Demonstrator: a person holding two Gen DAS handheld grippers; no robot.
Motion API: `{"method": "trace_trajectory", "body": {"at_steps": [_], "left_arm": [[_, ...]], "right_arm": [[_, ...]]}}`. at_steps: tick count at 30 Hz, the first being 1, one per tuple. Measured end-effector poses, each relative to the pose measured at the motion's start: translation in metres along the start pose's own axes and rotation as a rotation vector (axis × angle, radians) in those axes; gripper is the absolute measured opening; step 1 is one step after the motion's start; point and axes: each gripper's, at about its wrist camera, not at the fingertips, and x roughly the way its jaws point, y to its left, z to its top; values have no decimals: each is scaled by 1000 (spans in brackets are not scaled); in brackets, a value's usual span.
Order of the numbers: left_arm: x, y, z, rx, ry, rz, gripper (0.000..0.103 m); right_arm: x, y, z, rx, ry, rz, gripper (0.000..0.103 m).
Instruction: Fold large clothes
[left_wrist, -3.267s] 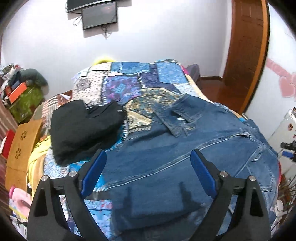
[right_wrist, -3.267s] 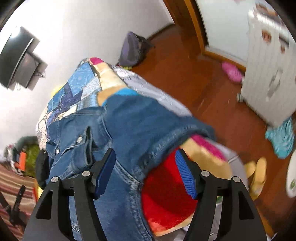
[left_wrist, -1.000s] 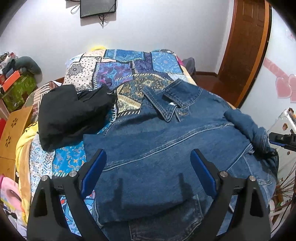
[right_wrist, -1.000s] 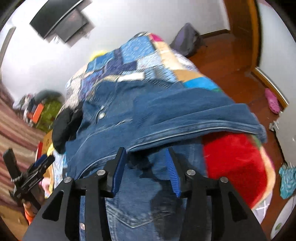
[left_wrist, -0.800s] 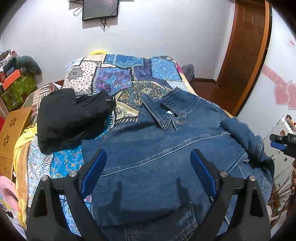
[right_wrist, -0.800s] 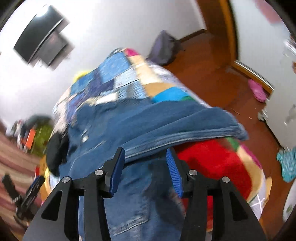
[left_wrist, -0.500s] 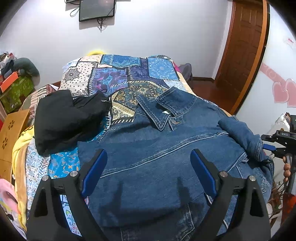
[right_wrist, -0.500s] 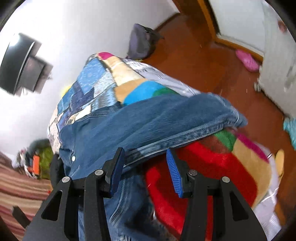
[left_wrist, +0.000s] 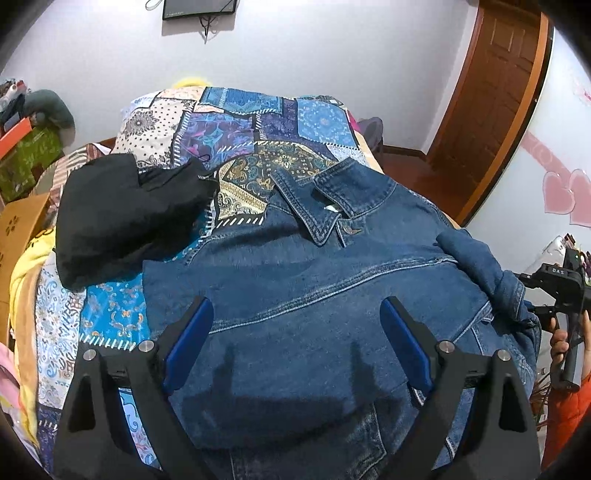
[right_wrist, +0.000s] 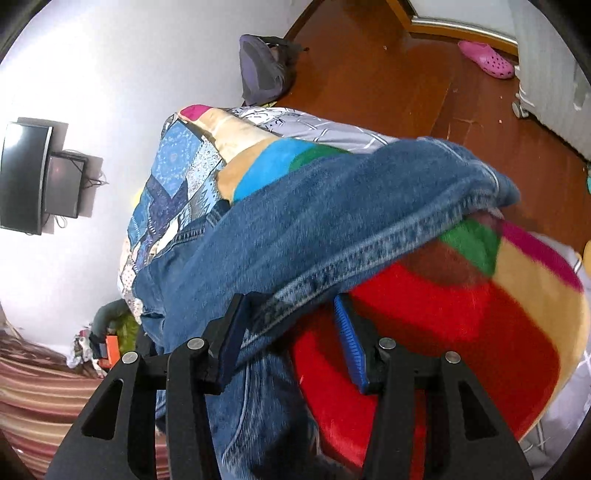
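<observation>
The denim jacket (left_wrist: 295, 295) lies spread on the bed (left_wrist: 236, 122), back side up, with its collar toward the far wall and its body over the patchwork quilt (left_wrist: 258, 147). Its right sleeve (right_wrist: 351, 206) is now folded in over the right edge of the jacket; 3.3 seconds ago it was not there in the left wrist view. In the right wrist view the sleeve seam runs between the right tongs (right_wrist: 291, 332). One second ago the cloth filled the gap between them, but now the blue pad on the right side stands free of the denim over the red blanket (right_wrist: 424, 332), so the grip looks released, though the denim still touches the other pad. This view has also rolled strongly since then, and the floor (right_wrist: 388, 74) with a pink clog (right_wrist: 485, 61) shows at the top.

The left tongs (left_wrist: 295, 339) hover over the lower back of the jacket, spread wide and empty, just as one second ago. A black garment (left_wrist: 122, 210) lies on the quilt to the left of the jacket. At the right edge a hand (left_wrist: 559, 343) holds the other tool.
</observation>
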Motion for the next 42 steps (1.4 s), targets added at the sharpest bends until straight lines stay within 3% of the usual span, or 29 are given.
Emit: {"method": "trace_trajectory", "body": {"at_steps": [10, 12, 13, 14, 17, 24, 28, 31, 36, 38, 42], "left_arm": [[1, 4, -5, -10, 12, -2, 92], [-2, 5, -6, -8, 8, 5, 92], [-4, 6, -6, -8, 5, 7, 92], [-6, 7, -7, -9, 2, 9, 92], [-12, 11, -7, -18, -10, 15, 92], [-28, 18, -8, -25, -49, 22, 92], [-37, 19, -8, -22, -72, 17, 92], [-44, 20, -9, -21, -88, 13, 92], [-53, 23, -12, -20, -102, 17, 92], [-56, 26, -15, -25, -103, 20, 92], [-57, 29, -18, -35, -96, 23, 92]], "right_arm": [[16, 7, 19, -18, -34, -40, 48], [18, 15, 21, -58, -54, -65, 40], [17, 22, 21, -91, -66, -77, 27], [16, 28, 19, -117, -75, -91, 23], [3, 51, 12, -210, -150, -133, 16], [-41, 138, -20, -481, -236, 14, 11], [-40, 191, -60, -656, -171, 97, 11], [-13, 217, -100, -779, -54, 124, 11], [62, 214, -151, -890, 160, 21, 11], [92, 200, -166, -901, 253, -39, 16], [96, 192, -170, -928, 256, -81, 17]]}}
